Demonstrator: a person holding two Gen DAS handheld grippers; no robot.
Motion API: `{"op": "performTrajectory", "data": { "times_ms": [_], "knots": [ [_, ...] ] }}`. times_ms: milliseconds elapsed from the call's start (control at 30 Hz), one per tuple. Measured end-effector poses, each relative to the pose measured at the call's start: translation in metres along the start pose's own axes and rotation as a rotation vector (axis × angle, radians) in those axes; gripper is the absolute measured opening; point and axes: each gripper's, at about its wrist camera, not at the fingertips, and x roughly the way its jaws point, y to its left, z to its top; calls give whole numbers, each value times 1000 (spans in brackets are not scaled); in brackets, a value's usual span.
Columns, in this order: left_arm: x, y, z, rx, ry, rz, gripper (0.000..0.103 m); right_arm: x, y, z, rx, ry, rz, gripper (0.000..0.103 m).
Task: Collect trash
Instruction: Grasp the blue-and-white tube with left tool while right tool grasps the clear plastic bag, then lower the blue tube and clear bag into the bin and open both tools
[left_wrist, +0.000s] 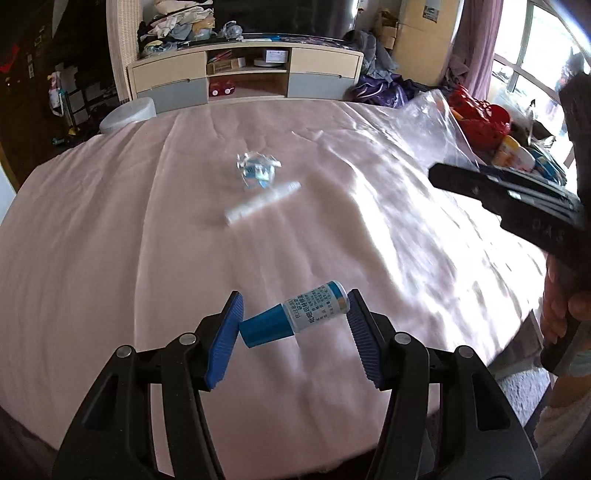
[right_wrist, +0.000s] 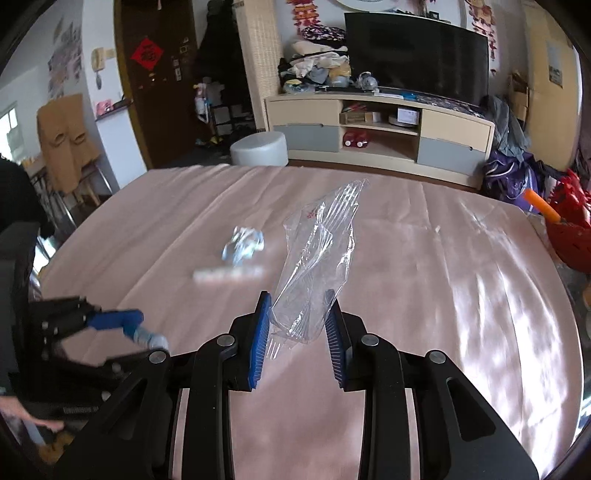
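My left gripper (left_wrist: 295, 314) is shut on a small white bottle with a blue cap (left_wrist: 295, 314), held crosswise between the blue pads just above the pink cloth. The right gripper (right_wrist: 297, 310) grips a crumpled clear plastic bag (right_wrist: 317, 251) that sticks forward and up from its pads. Farther out on the cloth lie a crumpled clear-and-blue wrapper (left_wrist: 258, 170) and a white stick-shaped packet (left_wrist: 262, 203); the right wrist view shows the wrapper (right_wrist: 243, 245) and the packet (right_wrist: 227, 274) too. The right gripper's black body (left_wrist: 517, 199) crosses the right side of the left wrist view.
A pink cloth (left_wrist: 110, 240) covers the round table. Beyond its far edge stand a white stool (right_wrist: 258, 149) and a TV cabinet (right_wrist: 380, 125). A red basket (right_wrist: 569, 236) and other clutter crowd the right edge. A person's hand (left_wrist: 561, 306) holds the right gripper.
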Motion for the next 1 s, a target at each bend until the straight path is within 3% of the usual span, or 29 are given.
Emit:
{"op": "performTrajectory", "data": {
  "times_ms": [200,467,1000],
  "knots": [
    [-30,-14,-28,10,-30,14,55,-28,3,-35,46,13,37,30],
    [-47,-35,-77,-36,7,-16,55,-53,22,-86,60,76,72,30],
    [-33,-63,-191,-88,187,-51,55,-72,58,-190,176,287,158,30]
  ]
}}
